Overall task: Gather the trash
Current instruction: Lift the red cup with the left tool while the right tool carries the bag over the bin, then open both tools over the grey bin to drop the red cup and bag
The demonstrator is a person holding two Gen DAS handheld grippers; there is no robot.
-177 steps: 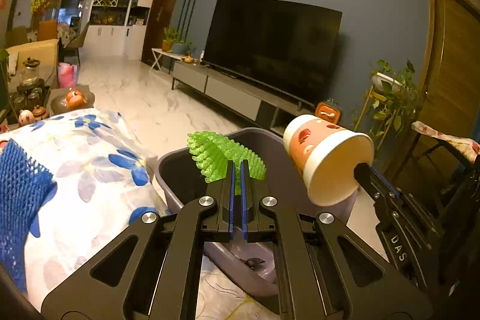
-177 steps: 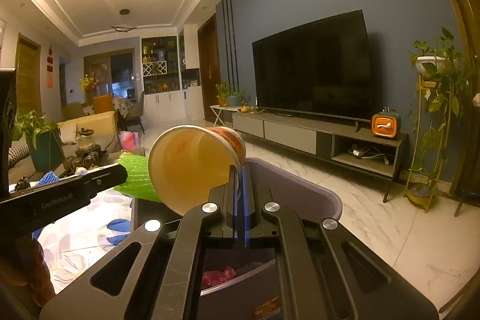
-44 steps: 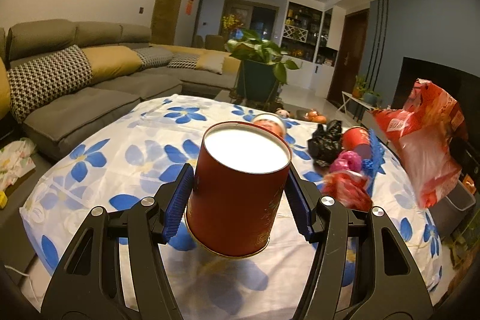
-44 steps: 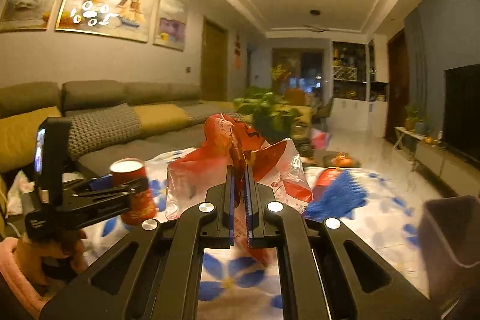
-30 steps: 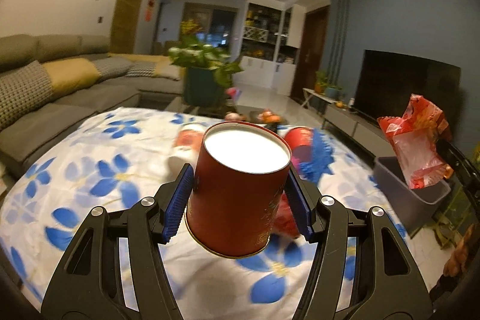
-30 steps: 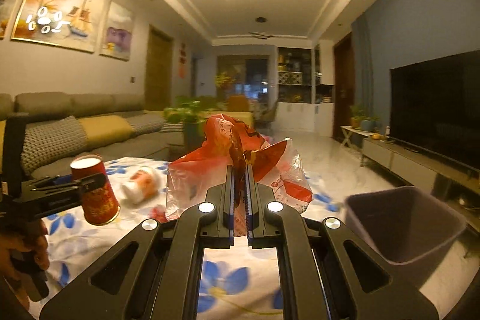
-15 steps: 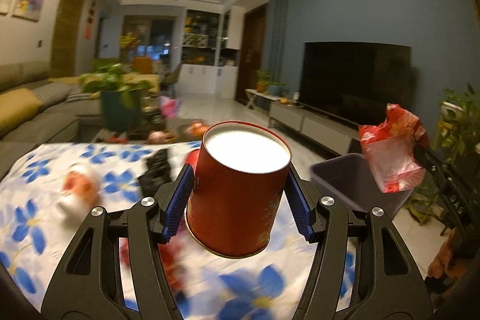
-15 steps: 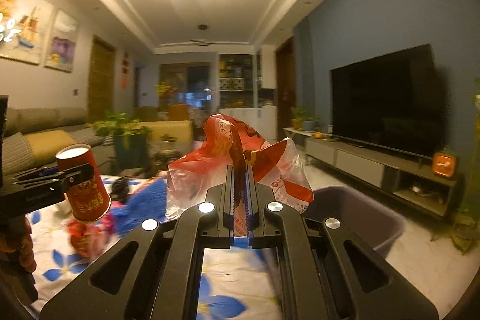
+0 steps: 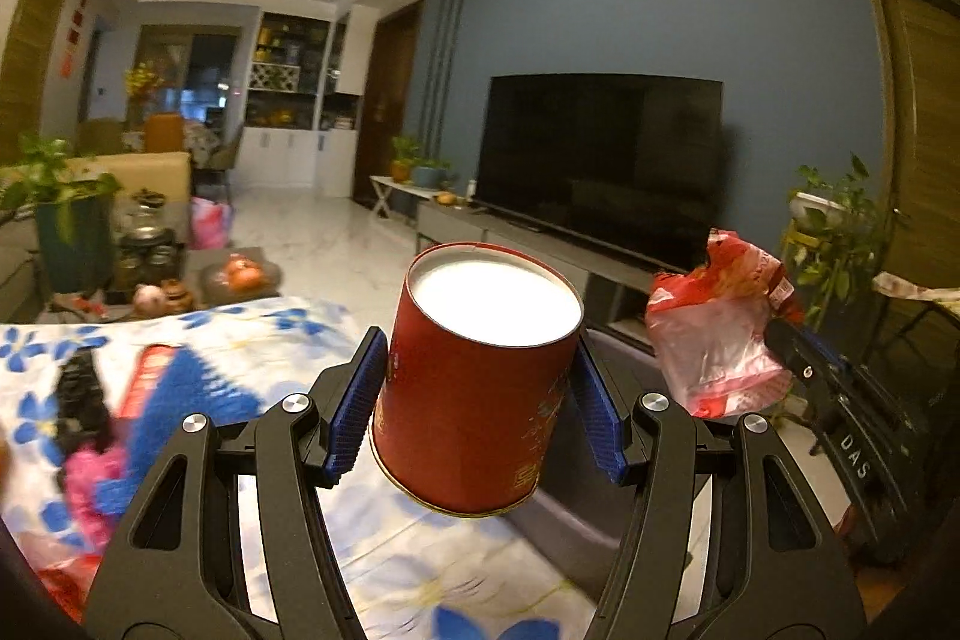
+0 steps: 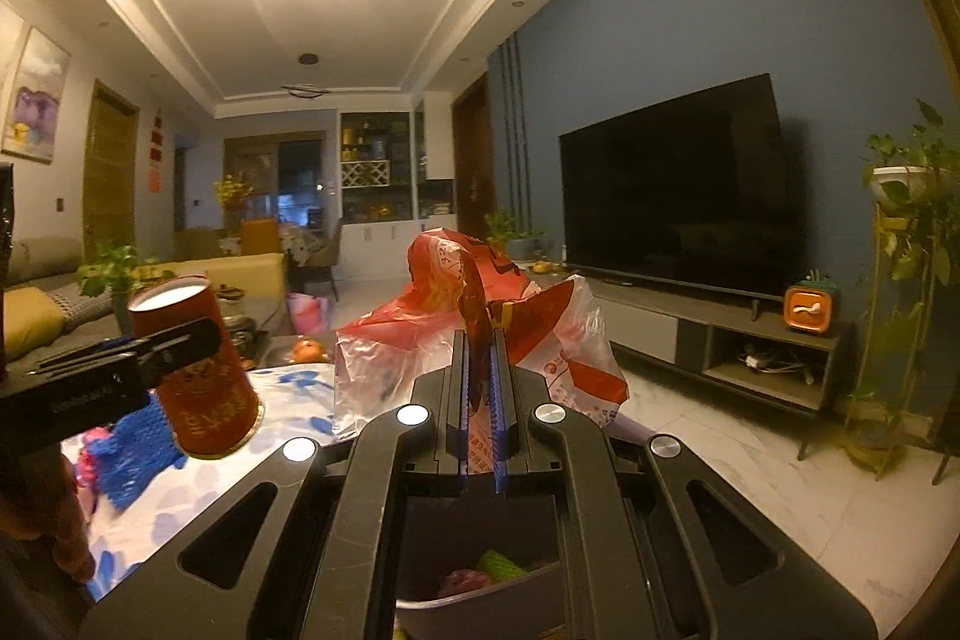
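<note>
The left tongs (image 9: 480, 400) are clamped on a red cylindrical paper canister with a white lid (image 9: 480, 388), their blue ribbed pads (image 9: 355, 400) pressed to its two sides; the canister hangs tilted in the air above the near edge of the tabletop with the white cloth printed in blue flowers (image 9: 384, 550). The right tongs (image 10: 482, 388) are closed together on the twisted neck of a crumpled red and clear plastic bag (image 10: 480, 334), which bulges up and out on both sides of the pads.

A grey plastic bin (image 10: 480, 598) stands just past the tabletop's edge, right below the right tongs; a green piece and a pink piece of trash lie inside it. In the left wrist view its rim (image 9: 624, 346) shows behind the canister, with the bag hanging above it on the right.

On the cloth, left of the canister, lie a blue net piece (image 9: 180, 400), a black item (image 9: 81, 400) and a pink crumpled scrap (image 9: 90, 478), all blurred.

Beyond the bin the pale marble floor (image 10: 750, 460) lies open as far as the low grey media unit (image 10: 738, 340) under the black television (image 10: 678, 190).
</note>
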